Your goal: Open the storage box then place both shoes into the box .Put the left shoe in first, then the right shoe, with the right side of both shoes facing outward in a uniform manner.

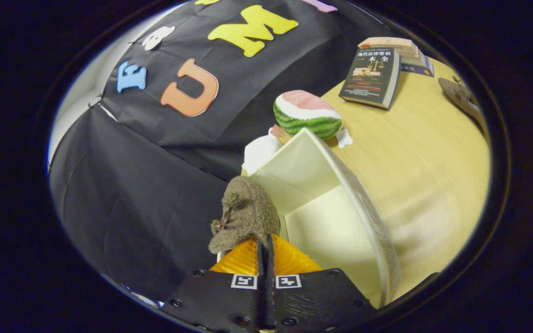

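My gripper is shut on the edge of a fuzzy brown shoe, which hangs just ahead of the fingertips. The shoe is held over the near wall of the open cream storage box, whose inside shows bare just beyond and to the right of the fingers. The box's open door curves along its right side. A second brown shoe lies far off on the wooden table, past the box to the right.
A toy watermelon slice sits right behind the box, with white crumpled material beside it. A dark book and a stack of books lie further back on the table. The black cloth wall stands close on the left.
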`<state>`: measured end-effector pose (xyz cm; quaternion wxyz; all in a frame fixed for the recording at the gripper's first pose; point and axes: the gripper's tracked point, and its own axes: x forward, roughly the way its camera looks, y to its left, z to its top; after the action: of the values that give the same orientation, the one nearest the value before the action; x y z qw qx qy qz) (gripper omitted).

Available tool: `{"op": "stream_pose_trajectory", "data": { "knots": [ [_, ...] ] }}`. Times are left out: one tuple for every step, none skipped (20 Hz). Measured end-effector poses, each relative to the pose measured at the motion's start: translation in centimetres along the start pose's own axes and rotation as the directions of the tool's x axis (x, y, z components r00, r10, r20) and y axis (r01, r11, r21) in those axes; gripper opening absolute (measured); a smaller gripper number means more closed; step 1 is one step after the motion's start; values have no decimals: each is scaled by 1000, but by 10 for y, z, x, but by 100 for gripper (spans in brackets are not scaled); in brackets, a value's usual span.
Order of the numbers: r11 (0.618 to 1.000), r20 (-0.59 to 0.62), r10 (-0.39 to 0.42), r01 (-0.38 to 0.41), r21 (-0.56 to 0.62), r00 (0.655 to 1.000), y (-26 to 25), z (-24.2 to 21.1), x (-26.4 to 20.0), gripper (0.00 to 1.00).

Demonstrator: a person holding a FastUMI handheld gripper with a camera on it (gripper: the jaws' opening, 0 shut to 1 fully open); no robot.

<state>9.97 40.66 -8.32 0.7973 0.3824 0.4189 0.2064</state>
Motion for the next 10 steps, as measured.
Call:
{"op": "stream_pose_trajectory", "data": {
  "knots": [
    [1000, -4, -15, 15, -13, 1000, -1, -1, 1, 0],
    [999, -4, -32, 32, -37, 999, -2, -2, 1, 0],
    [997, -16, -42, 41, -62, 999, -1, -6, 3, 0],
    [993, -40, -66, 61, -99, 997, -4, -13, 5, 0],
    [988, -52, -91, 84, -129, 994, -7, -15, 5, 0],
    [986, -67, -98, 88, -140, 993, -6, -19, 6, 0],
    [986, -79, -97, 85, -144, 992, -7, -21, 8, 7],
    [989, -81, -75, 64, -134, 994, -1, -20, 8, 14],
    [991, -84, -58, 47, -128, 995, 3, -19, 7, 24],
    [991, -92, -61, 49, -128, 994, 2, -19, 7, 35]
  ]
}}
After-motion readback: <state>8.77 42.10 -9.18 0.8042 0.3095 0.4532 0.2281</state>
